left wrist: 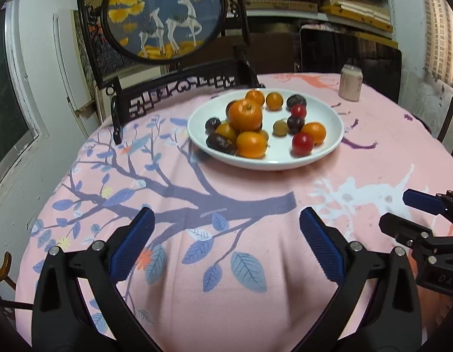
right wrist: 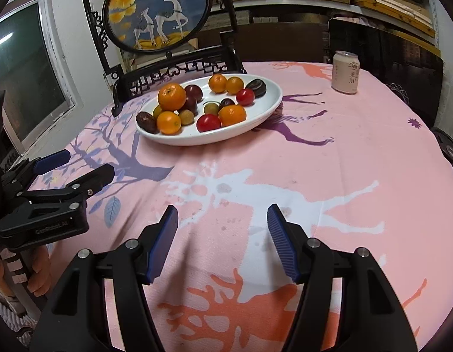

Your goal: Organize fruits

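Observation:
A white plate (left wrist: 329,143) (right wrist: 267,108) sits at the far middle of the round table, holding several fruits: orange tangerines (left wrist: 245,114) (right wrist: 171,96), red cherry tomatoes (left wrist: 302,143) (right wrist: 208,122), dark dates (left wrist: 220,144) (right wrist: 146,121) and a small greenish fruit (left wrist: 280,128) (right wrist: 211,108). My left gripper (left wrist: 226,228) is open and empty, low over the cloth well short of the plate; it also shows at the left of the right wrist view (right wrist: 79,167). My right gripper (right wrist: 222,220) is open and empty, also near the front; it shows at the right edge of the left wrist view (left wrist: 402,211).
A pink cloth (left wrist: 255,264) (right wrist: 358,152) with tree and deer prints covers the table. A drink can (left wrist: 350,82) (right wrist: 345,72) stands at the far right. A dark carved chair (left wrist: 179,88) (right wrist: 179,70) and a round deer screen (left wrist: 164,14) (right wrist: 159,11) stand behind the plate.

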Available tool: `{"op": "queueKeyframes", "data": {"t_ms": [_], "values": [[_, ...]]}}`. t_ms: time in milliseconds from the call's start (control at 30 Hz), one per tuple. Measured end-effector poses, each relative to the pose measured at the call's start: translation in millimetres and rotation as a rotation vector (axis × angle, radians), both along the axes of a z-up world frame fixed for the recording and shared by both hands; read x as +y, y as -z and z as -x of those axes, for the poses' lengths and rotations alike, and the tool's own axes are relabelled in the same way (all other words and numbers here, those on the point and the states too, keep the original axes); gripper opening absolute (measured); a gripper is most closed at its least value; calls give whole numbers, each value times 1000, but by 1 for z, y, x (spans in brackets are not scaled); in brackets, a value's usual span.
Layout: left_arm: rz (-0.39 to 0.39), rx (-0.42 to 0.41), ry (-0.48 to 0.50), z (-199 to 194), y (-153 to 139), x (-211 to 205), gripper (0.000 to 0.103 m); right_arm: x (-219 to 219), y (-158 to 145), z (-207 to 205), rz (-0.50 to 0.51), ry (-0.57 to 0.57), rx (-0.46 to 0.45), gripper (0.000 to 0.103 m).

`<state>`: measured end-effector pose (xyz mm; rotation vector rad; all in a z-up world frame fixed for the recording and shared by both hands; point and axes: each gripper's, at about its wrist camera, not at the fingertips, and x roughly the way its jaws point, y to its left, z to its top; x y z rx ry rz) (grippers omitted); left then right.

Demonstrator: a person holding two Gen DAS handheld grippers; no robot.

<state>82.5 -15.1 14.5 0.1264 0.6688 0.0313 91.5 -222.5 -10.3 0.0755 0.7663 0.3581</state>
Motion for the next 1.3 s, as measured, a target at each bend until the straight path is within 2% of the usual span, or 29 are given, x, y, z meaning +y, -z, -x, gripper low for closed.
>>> {"op": "queueKeyframes", "data": {"t_ms": [233,500,733,1300], "values": [[-25,-4,30,2,-1,-8,101,0,-1,0,-3,-7,2,64],[39,1,40,3,-5,-1,101,1,-2,2,-13,-8,2,65],[-2,3,23,3,-4,-4,101,2,-3,2,-27,5,2,65],[34,2,51,5,-8,-4,101,1,-4,2,-31,7,-1,65]]}}
